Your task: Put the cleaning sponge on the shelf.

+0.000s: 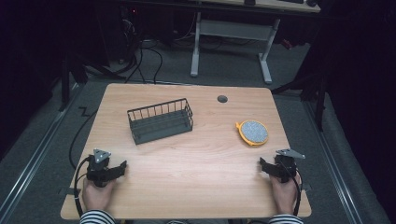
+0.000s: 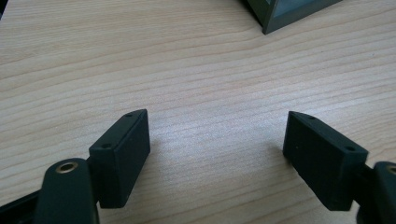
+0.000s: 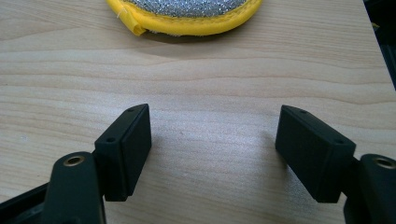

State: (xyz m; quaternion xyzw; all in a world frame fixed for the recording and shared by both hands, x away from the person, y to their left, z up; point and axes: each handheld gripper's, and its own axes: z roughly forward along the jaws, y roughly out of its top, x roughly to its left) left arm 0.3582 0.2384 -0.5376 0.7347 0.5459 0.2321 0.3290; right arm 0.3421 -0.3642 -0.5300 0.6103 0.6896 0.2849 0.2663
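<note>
**Two grippers at rest on the near edge of the desk**

Two hands held the tools low at the near corners of the wooden desk (image 1: 187, 158). The left gripper (image 1: 122, 166) lay at the near left, its jaws spread wide and pointing toward the middle of the desk; in the left gripper view (image 2: 217, 149) bare wood lay between them, and a corner of the dark wire basket (image 2: 289, 11) showed ahead and to the right, well apart from the jaws. The right gripper (image 1: 262, 164) lay at the near right, its jaws likewise spread with nothing between them (image 3: 212, 149).

A round scouring pad (image 1: 252, 132) with a yellow rim and a speckled grey face lay flat on the desk beyond the right gripper, near it but not touching; in the right gripper view the pad (image 3: 187, 16) sat straight ahead of the open jaws. The basket (image 1: 160, 120) stood left of the desk's centre, empty, well apart from the pad.
</note>
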